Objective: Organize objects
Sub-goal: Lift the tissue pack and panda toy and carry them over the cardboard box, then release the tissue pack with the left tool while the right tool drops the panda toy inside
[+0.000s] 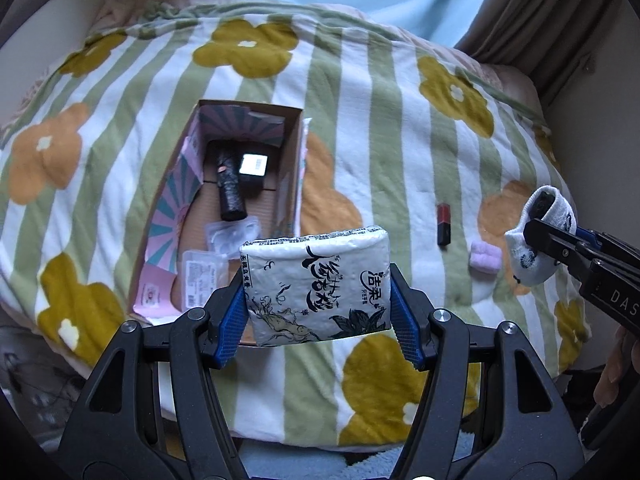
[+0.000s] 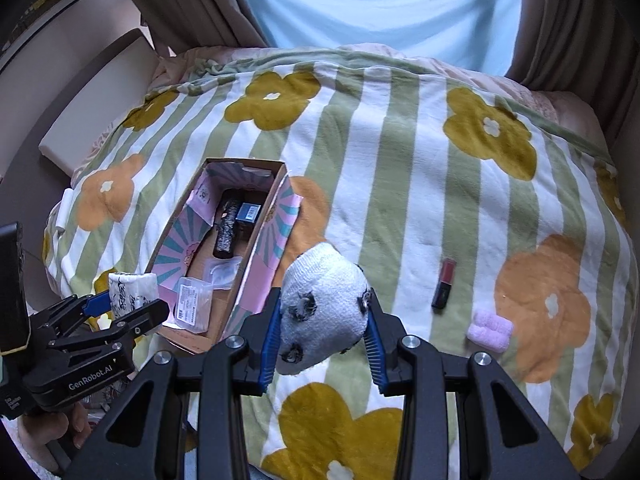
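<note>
We clamp a white tissue pack in our left tool, held just above the near end of the open cardboard box on the flowered blanket. Our right tool grips a balled white sock — right of the box. Further right of the box lie a lipstick and a pink foam piece, near each other. Inside the box: a dark tube, a black carton and clear packets.
</note>
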